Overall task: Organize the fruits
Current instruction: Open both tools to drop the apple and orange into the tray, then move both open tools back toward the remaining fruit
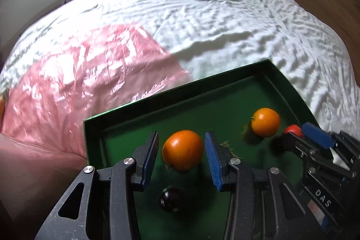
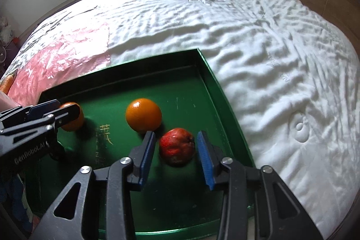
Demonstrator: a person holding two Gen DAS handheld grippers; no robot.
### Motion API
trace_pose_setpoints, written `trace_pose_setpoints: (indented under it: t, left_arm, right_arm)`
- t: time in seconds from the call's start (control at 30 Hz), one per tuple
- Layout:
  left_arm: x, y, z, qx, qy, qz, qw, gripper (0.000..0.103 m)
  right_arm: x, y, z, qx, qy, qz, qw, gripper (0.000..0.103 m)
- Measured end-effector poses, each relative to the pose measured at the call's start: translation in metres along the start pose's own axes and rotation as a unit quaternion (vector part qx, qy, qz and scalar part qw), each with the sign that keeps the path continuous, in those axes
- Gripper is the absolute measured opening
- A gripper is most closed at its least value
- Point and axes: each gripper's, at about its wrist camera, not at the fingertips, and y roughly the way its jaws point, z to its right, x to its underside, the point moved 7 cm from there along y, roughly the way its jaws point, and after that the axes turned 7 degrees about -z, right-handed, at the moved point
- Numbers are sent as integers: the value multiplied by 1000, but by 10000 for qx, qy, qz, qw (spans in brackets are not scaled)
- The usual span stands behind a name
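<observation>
From the left wrist camera, the green tray (image 1: 290,91) lies on the white bedspread (image 1: 225,15), with a pink plastic sheet (image 1: 90,64) beside it. Three fruits already sit on its floor: a near orange (image 1: 182,149), a far orange (image 1: 265,125) and a red fruit (image 1: 292,129) half hidden behind the right gripper (image 1: 299,134). A small dark round thing (image 1: 170,199) also lies in the tray, too dim to name. The left gripper (image 1: 181,156) straddles the near orange with a sliver of gap on each side, so its pads appear not to press; it reads as open around the fruit. The oranges are round, with no long axis to speak of.

From the right wrist camera, the right gripper (image 2: 176,153) stands with its jaws clear of the red fruit (image 2: 177,145), which rests on the tray floor between them, near the tray's right wall (image 2: 227,118). The fruit looks slightly pear-shaped, its narrower end seemingly turned up and right. At the far left edge an orange thing, perhaps a carrot (image 2: 7,82), lies on the pink sheet outside the tray, so the gathering seems mostly done but not finished.
</observation>
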Motion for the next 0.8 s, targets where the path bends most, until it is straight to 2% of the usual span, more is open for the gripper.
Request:
trace_pose_setpoints:
  t: [0.2, 0.37, 0.43, 0.8]
  left_arm:
    - [11, -36, 14, 100, 323, 311, 9989, 37]
    - [30, -60, 22, 290, 349, 372, 9983, 38]
    - [42, -69, 22, 379, 331, 352, 9981, 38]
    - [113, -113, 25, 618, 875, 415, 9934, 38]
  right_arm:
    - [4, -33, -3, 50, 77, 208, 9997, 72]
    - [14, -58, -5, 169, 126, 302, 9993, 77]
    - [20, -67, -6, 229, 135, 312, 9992, 81]
    - [63, -103, -31, 265, 184, 312, 9990, 83]
